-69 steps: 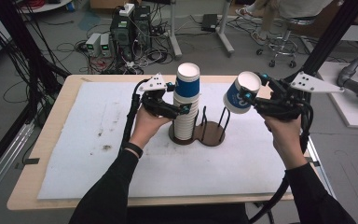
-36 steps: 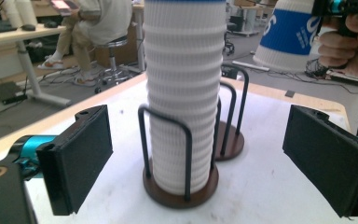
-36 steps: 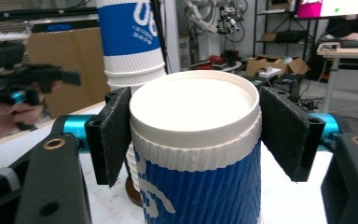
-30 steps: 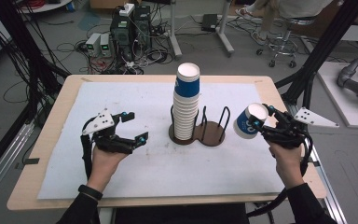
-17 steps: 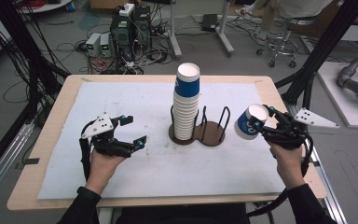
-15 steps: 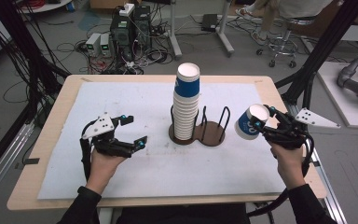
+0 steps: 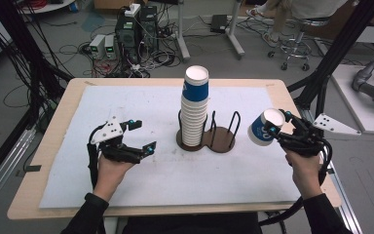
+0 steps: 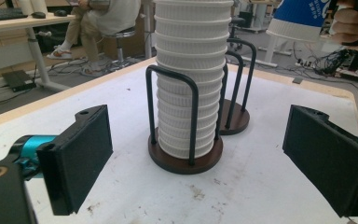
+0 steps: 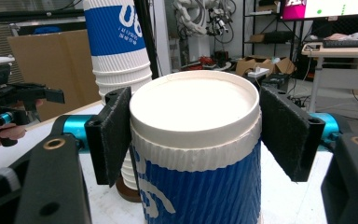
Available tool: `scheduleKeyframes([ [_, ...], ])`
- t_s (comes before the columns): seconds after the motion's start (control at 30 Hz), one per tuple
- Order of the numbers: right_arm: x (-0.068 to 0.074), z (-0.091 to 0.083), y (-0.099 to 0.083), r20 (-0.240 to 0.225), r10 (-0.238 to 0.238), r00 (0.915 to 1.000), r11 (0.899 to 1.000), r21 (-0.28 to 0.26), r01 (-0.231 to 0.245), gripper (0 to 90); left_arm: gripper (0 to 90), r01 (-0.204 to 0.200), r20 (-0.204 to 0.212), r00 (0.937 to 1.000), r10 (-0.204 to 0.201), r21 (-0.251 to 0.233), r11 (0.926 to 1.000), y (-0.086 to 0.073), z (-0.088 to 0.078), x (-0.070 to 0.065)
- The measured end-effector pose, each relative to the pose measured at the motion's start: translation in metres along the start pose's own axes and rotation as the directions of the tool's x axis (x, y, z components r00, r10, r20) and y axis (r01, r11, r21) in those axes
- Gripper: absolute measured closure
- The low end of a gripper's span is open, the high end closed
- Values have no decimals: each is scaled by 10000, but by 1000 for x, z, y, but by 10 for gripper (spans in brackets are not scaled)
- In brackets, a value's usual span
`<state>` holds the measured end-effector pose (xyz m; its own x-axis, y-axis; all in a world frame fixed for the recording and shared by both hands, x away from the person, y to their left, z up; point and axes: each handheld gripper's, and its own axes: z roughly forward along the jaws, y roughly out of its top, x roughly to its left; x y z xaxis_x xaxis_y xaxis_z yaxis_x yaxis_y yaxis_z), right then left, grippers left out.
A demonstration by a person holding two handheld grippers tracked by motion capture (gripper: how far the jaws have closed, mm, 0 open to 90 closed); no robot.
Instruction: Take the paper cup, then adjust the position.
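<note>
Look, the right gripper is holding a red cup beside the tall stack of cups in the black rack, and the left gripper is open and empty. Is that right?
Almost. The cup in the right gripper is blue and white, not red; the right gripper view shows it clearly. The rest holds: it is held beside the tall stack of cups in the black rack, and the left gripper is open and empty.

A pale wooden table (image 7: 53, 146) carried a large white, lightly stained sheet (image 7: 141, 107) over most of its top. On the sheet stood a dark brown two-ring wire cup holder (image 7: 221, 139), its left ring holding a tall stack of white ribbed paper cups (image 7: 195, 117).
</note>
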<state>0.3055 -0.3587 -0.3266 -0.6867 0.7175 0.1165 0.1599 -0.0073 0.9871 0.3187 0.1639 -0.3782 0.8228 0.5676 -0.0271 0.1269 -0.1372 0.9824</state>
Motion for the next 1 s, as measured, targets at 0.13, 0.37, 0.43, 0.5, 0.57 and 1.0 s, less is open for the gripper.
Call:
scheduleKeyframes([
  [0.13,-1,0,0,-7,37,10000,10000,16,-37,297,81,-42,69,10000,41,96,9999,1,6,-1],
  [0.37,1,1,0,-152,-1,9999,10000,41,1,297,81,-224,405,9990,201,573,9981,1,21,-7],
  [0.43,1,1,1,-172,-50,9998,10000,54,51,297,80,-192,469,9988,154,822,9964,0,26,-8],
  [0.5,1,1,2,-377,-155,9992,9998,99,159,297,81,-129,623,9980,79,799,9967,0,29,-9],
  [0.57,0,1,2,-551,-151,9984,9998,109,157,297,81,-150,630,9980,102,762,9970,0,32,-12],
  [1.0,17,10,6,-1764,-319,9838,9992,170,355,297,147,305,1809,9827,-398,541,9981,12,46,-31],
])
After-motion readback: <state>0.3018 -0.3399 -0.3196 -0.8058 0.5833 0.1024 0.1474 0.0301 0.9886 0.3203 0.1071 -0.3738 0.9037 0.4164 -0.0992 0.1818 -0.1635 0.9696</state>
